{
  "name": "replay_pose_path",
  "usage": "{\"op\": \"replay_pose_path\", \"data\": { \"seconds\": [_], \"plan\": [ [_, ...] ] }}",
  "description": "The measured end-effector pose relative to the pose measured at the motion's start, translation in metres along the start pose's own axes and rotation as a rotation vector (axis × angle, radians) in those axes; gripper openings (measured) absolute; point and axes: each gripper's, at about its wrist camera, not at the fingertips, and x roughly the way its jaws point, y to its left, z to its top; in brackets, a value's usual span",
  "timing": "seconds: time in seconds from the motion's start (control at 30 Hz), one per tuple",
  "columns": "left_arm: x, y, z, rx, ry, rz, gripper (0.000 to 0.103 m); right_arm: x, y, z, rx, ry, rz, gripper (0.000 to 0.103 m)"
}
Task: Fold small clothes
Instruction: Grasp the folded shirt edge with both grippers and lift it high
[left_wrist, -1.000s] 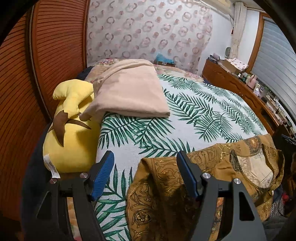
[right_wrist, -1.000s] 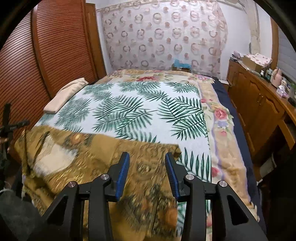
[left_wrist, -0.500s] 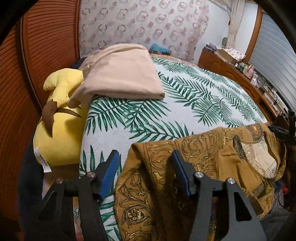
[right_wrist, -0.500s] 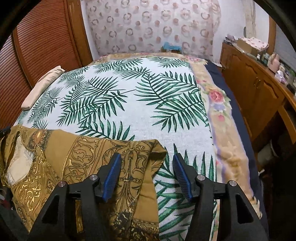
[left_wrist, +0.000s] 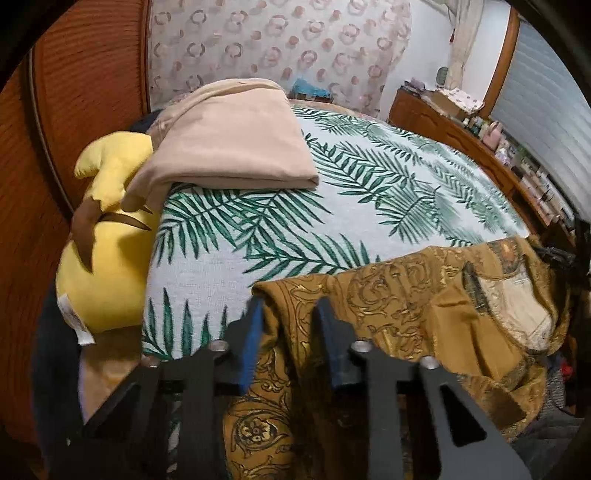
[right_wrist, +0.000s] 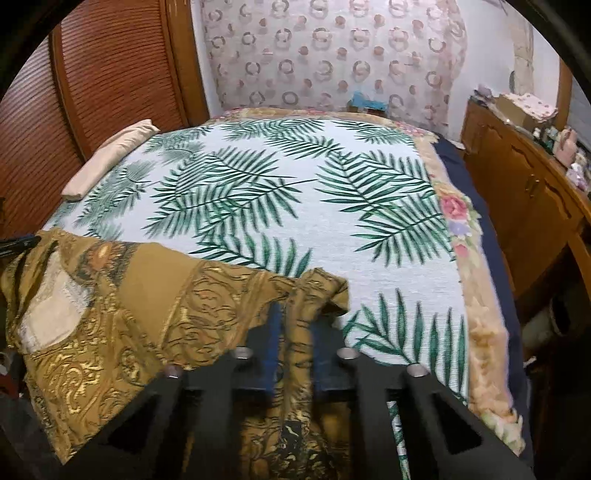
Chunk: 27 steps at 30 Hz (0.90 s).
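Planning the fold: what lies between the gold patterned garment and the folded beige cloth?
Only bare palm-leaf bedspread separates the gold patterned garment from the folded beige cloth, seen in the left wrist view.

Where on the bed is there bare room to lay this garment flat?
The palm-leaf bedspread is bare across its middle, between the folded beige cloth on one side and the floral border on the other. Crowded: the near edge under the gold patterned garment, and the corner by the yellow plush toy.

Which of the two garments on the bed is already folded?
The plain beige one by the yellow plush; the gold patterned top lies unfolded.
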Motion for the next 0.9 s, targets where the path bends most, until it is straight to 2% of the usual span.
{"op": "replay_pose_path", "data": {
  "seconds": [0.03,0.13,0.2,0.4,0.53,0.67,0.9],
  "plan": [
    [-0.001,0.001,-0.001,-0.01,-0.007,-0.009,0.015,-0.002,0.0,-0.001,0.003,-0.002,0.001,0.008],
    [-0.007,-0.002,-0.005,-0.011,-0.025,-0.012,0.007,-0.016,-0.001,-0.006,0.009,-0.064,-0.01,0.007],
    [-0.015,-0.008,-0.006,0.0,-0.045,-0.007,0.007,-0.029,0.0,-0.009,0.019,-0.101,-0.014,0.007],
    [-0.07,-0.027,-0.004,0.01,-0.187,-0.05,0.006,-0.082,0.007,-0.016,0.016,-0.222,-0.002,0.006],
    [-0.1,-0.04,-0.006,0.027,-0.267,-0.062,0.006,-0.122,0.017,-0.027,-0.013,-0.311,-0.024,0.006],
    [-0.138,-0.05,-0.007,0.021,-0.381,-0.121,0.005,-0.159,0.025,-0.035,-0.021,-0.374,-0.021,0.006],
    [-0.188,-0.062,-0.007,0.029,-0.529,-0.147,0.005,-0.226,0.03,-0.041,-0.048,-0.479,-0.026,0.006]
  ]
}}
